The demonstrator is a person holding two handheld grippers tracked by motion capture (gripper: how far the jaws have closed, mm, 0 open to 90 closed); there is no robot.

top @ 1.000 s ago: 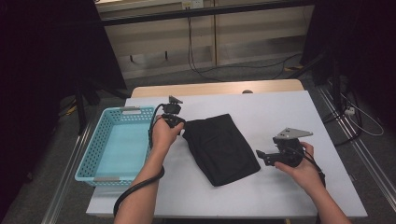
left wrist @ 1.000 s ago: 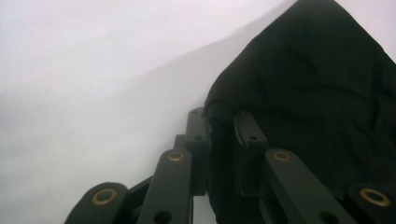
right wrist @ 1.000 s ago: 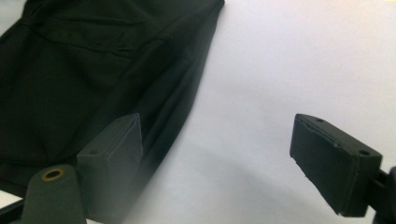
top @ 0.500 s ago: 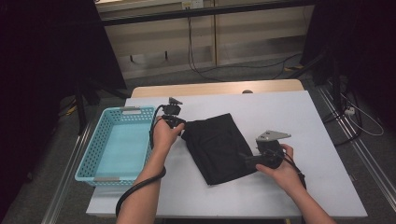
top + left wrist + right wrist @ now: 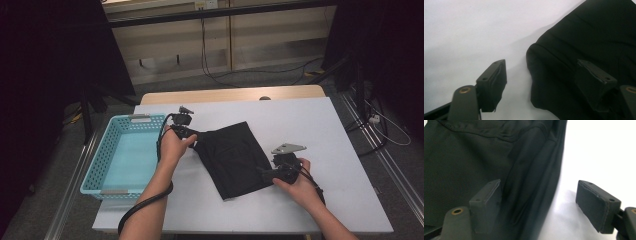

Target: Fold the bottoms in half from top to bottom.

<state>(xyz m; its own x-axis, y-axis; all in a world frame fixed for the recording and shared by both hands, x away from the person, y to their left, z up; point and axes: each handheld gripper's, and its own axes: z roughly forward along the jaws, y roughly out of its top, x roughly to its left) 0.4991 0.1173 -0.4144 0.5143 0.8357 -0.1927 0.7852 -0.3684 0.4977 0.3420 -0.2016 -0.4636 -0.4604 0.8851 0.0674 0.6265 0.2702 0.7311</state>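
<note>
Claws spread at both ends of the black cloth

Basket first: the light blue perforated plastic basket [image 5: 122,155] sits at the far left of the white table [image 5: 345,150], well to the left of the folded black fabric garment [image 5: 234,157], which I take as my landmark. That garment lies flat near the middle of the table, turned at a slant.

Just at the garment's upper left corner is my left gripper [image 5: 192,136], held in my left hand [image 5: 172,145], between the basket and the cloth. In the left gripper view my left gripper [image 5: 544,82] has its jaws wide apart: one pad hangs over bare table, the other over the garment [image 5: 584,45], and the rounded folded corner of the cloth sits between them. Nothing is pinched.

Across the garment, at its lower right edge, is my right gripper [image 5: 264,172], held in my right hand [image 5: 297,187], with a grey three-cornered plate [image 5: 288,148] on top. In the right gripper view my right gripper [image 5: 540,205] is also spread open: one pad is over the garment [image 5: 474,152], the other over white table, and the cloth's creased edge runs between them. Whether the pads touch the fabric I cannot tell.
</note>
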